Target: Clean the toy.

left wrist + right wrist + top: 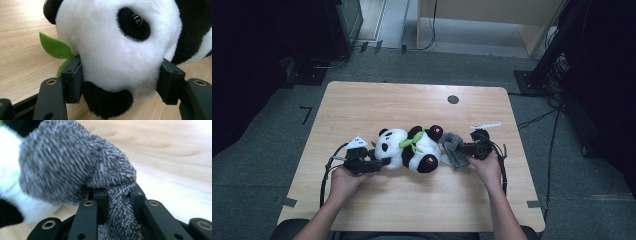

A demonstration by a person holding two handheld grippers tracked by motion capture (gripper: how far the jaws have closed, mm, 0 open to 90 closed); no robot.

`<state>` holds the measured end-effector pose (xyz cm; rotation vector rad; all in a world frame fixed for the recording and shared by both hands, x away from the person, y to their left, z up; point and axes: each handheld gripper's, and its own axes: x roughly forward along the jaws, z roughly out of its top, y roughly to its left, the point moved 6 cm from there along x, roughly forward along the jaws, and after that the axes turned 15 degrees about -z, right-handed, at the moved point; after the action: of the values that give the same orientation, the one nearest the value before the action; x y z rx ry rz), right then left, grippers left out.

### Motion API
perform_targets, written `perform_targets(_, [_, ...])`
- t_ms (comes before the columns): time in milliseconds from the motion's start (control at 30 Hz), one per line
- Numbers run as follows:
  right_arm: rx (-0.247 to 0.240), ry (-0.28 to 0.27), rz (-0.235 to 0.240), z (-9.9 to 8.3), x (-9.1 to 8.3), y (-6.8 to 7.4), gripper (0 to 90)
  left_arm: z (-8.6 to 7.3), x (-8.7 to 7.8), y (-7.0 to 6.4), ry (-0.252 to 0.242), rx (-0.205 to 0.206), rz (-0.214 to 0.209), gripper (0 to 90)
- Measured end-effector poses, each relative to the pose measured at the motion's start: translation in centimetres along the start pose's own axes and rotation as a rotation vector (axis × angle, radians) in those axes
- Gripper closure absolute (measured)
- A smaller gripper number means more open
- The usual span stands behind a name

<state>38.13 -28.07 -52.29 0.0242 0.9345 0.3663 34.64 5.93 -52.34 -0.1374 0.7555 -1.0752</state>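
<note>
Currently: panda lies on its side near the middle of the worktop, head toward the person's left, feet toward the right.

Left hand-held gripper: jaws spread wide around the panda's head, one pad at each side of the muzzle, both touching the plush. In the left gripper view the white fur bulges a little between the pads, so I judge it a light clamp on the head, not a hard squeeze. A green leaf sticks out beside one pad.

Right hand-held gripper: jaws nearly closed, pinching a fold of the grey sock. In the high view the sock lies against the panda's foot end, just right of the pink-soled feet. Whether it is already partly over a foot I cannot tell; in the right gripper view the knit is bunched close against black and white fur.

Step in hand, as I judge it: dressing the panda's foot with the sock, left side steadying the toy, right side working the fabric.

Next move calls for: keeping the head held firm so the toy does not slide, opening the sock mouth toward the foot, and pulling along the leg's axis. Risk: knit slipping from so narrow a pinch.
</note>
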Motion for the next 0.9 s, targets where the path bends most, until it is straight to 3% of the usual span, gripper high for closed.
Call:
perform_targets(100, [0.059, -0.066, -0.021, 0.8, -1.2, -1.2, 75.5, 0.0, 0.0, 0.0, 0.002, 0.005, 0.002, 34.2])
perform_targets(200, [0.085, -0.163, -0.017, 1.9, -3.2, -1.4, 75.6, 0.0, 0.1, 0.0, 0.001, 0.01, 0.002, 34.1])
perform_targets(267, [0.085, -0.221, 0.011, 2.7, -4.6, -0.4, 75.6, 0.0, 0.1, -0.1, -0.001, 0.013, 0.002, 34.1])
perform_targets(467, [-0.048, -0.306, 0.09, 4.5, -6.7, 4.9, 75.6, 0.0, 0.3, -0.2, -0.007, 0.025, 0.002, 34.0])
perform_targets(600, [-0.125, -0.284, 0.162, 4.5, -6.2, 8.5, 75.4, -0.1, 0.3, -0.2, -0.014, 0.035, 0.005, 33.8])
perform_targets(700, [-0.183, -0.231, 0.177, 3.9, -4.8, 10.2, 75.1, -0.2, 0.2, -0.2, -0.012, 0.042, 0.004, 33.8])
perform_targets(767, [-0.205, -0.187, 0.172, 3.4, -3.6, 10.6, 74.3, -0.3, 0.3, -0.2, -0.009, 0.049, 0.01, 33.8])
perform_targets(900, [-0.21, -0.183, 0.17, 3.0, -3.0, 10.2, 74.2, -0.3, 0.3, -0.2, -0.006, 0.034, 0.011, 33.9])
